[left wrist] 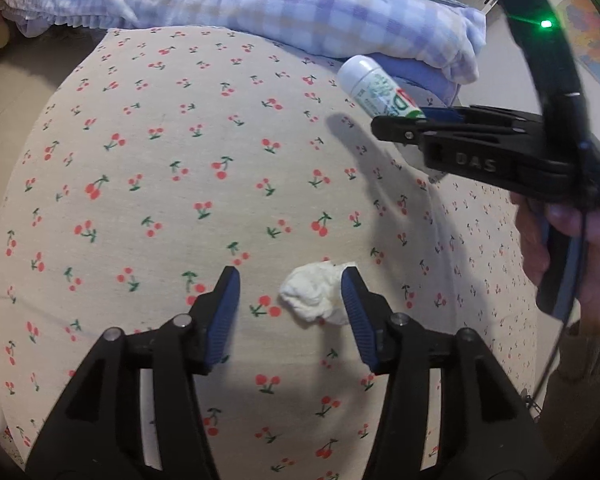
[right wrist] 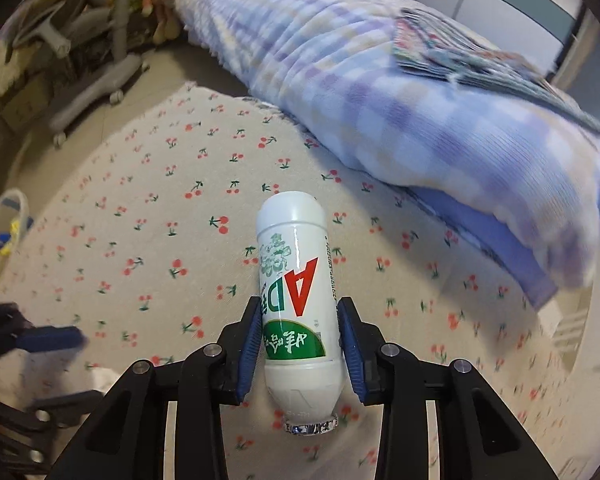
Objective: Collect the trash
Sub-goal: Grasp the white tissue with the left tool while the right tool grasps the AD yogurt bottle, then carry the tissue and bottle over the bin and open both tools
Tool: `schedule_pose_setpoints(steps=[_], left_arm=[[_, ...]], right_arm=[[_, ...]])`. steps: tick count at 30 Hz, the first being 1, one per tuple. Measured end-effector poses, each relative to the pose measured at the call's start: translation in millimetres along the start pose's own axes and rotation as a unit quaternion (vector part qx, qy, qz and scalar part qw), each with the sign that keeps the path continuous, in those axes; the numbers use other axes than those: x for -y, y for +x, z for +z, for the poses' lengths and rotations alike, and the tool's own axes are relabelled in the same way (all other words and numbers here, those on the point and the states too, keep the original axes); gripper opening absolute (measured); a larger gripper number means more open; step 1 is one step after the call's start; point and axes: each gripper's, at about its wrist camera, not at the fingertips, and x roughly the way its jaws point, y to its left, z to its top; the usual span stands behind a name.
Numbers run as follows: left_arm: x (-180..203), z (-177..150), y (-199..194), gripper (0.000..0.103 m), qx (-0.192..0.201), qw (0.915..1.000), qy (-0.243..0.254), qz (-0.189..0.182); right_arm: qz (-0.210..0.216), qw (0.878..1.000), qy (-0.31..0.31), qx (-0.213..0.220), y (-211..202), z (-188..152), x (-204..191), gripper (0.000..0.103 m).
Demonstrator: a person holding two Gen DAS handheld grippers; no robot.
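white AD bottle (right wrist: 298, 300): held off bed | crumpled tissue (left wrist: 314, 294): lying on cherry-print sheet (left wrist: 160, 184)

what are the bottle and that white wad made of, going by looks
Bottle: likely plastic, glossy white, a light streak running down its printed label. Wad: seems to be tissue paper, matte, soft and crumpled into folds; thin cloth can't be ruled out.

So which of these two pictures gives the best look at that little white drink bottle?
The right wrist view. There the bottle fills the centre, its whole body and green and red label visible, clamped between the right gripper fingers. The left wrist view shows only its rounded bottom end and part of the label, off to the side.
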Motion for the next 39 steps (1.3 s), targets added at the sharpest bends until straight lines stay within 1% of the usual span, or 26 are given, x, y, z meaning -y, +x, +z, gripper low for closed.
schedule_pose_setpoints(steps=[4,8,10,11,12,13,15,17,19,22,24,26,30,33,37,39], left_arm=[[12.9,1.2,12.5,0.054,-0.007,0.9999,0.009,0.011],[31.5,-1.9,19.5,0.054,0.004,0.9978,0.041,0.053],[36.5,-4.5,19.1,0.04,0.007,0.9973,0.051,0.053],[40.4,-6.1,21.3,0.02,0.004,0.9968,0.06,0.052],[41.9,-7.5,21.7,0.017,0.002,0.9966,0.064,0.052],[43.2,-9.2,20.8,0.016,0.009,0.9962,0.068,0.054],[42.9,-12.3,17.5,0.014,0.014,0.9957,0.074,0.053],[42.4,-15.9,11.4,0.013,0.014,0.9961,0.07,0.053],[42.9,-22.8,-3.3,0.013,0.023,0.9953,0.076,0.056],[48.6,-33.2,-29.5,0.013,0.051,0.9897,0.108,0.079],[46.7,-41.3,-52.3,0.013,0.072,0.9868,0.116,0.087],[39.3,-49.9,-78.0,0.013,0.092,0.9843,0.115,0.097],[20.9,-69.2,-124.6,0.013,0.125,0.9804,0.106,0.109],[10.3,-86.6,-156.4,0.013,0.146,0.9775,0.104,0.11],[-7.6,-103.0,-185.6,0.013,0.166,0.974,0.104,0.114],[-20.3,-108.2,-198.1,0.013,0.171,0.9746,0.096,0.109]], right_arm=[[-0.002,0.999,0.045,0.002,-20.6,-13.2,10.7,0.038],[-0.004,0.998,0.065,0.001,-36.0,-25.9,10.9,0.038],[-0.002,0.997,0.076,0.0,-43.5,-34.2,13.9,0.038],[0.002,0.996,0.084,0.0,-48.8,-39.5,15.2,0.038],[0.004,0.996,0.092,0.001,-51.0,-41.5,16.0,0.038],[0.006,0.994,0.105,0.001,-57.3,-47.3,17.5,0.038],[0.002,0.993,0.118,0.0,-61.3,-51.4,16.7,0.038],[-0.002,0.991,0.131,0.0,-68.1,-56.5,12.1,0.038],[-0.003,0.99,0.139,0.001,-78.2,-64.3,3.0,0.038],[-0.007,0.99,0.141,0.006,-90.3,-70.6,-11.3,0.038],[-0.005,0.989,0.149,0.011,-97.9,-75.2,-20.4,0.038],[-0.005,0.988,0.156,0.017,-103.9,-79.9,-29.9,0.038],[-0.012,0.989,0.145,0.036,-118.8,-90.6,-62.2,0.038],[-0.024,0.989,0.137,0.058,-134.3,-94.3,-87.1,0.038],[-0.011,0.987,0.138,0.086,-153.5,-98.0,-111.6,0.038],[0.0,0.986,0.138,0.098,-159.0,-100.7,-129.4,0.038]])
